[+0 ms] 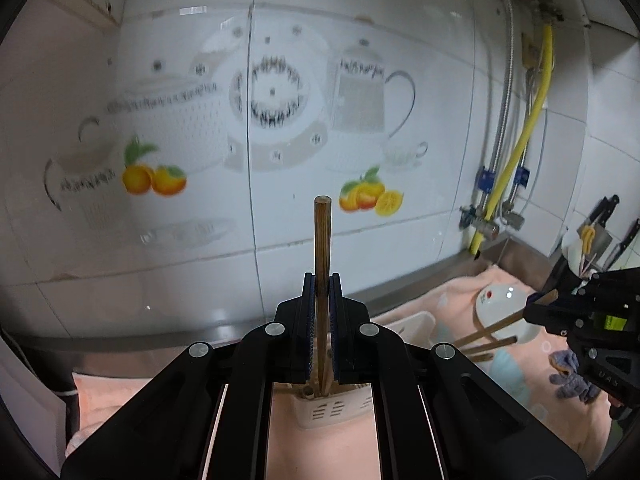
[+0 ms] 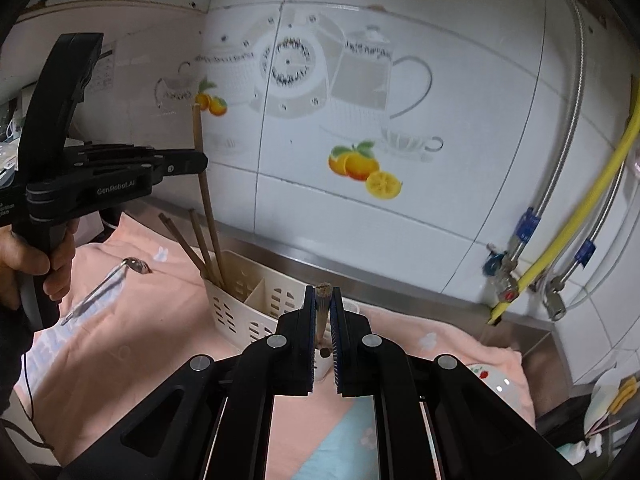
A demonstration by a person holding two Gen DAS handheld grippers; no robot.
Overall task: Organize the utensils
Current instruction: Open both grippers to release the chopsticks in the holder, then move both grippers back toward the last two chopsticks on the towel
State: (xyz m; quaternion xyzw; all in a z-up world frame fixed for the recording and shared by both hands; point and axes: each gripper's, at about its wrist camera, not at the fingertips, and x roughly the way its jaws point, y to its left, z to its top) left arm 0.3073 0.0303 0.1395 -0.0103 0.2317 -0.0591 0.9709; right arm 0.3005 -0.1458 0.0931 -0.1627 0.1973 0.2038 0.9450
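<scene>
The left gripper (image 1: pixel 322 284) is clamped on a brown wooden chopstick (image 1: pixel 322 240) that stands upright, its lower tip in the cream slotted utensil holder (image 2: pixel 256 300) on the pink towel (image 2: pixel 132 340) covering the table. The right gripper (image 2: pixel 322 300) is closed on another chopstick (image 2: pixel 322 308), seen nearly end-on, seemingly above the holder. A spoon (image 2: pixel 108 284) lies on the towel nearby

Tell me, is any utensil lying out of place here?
Yes. A metal spoon lies loose on the pink towel, left of the white utensil holder, not inside it. Each gripper, left and right, is shut on a chopstick.
</scene>
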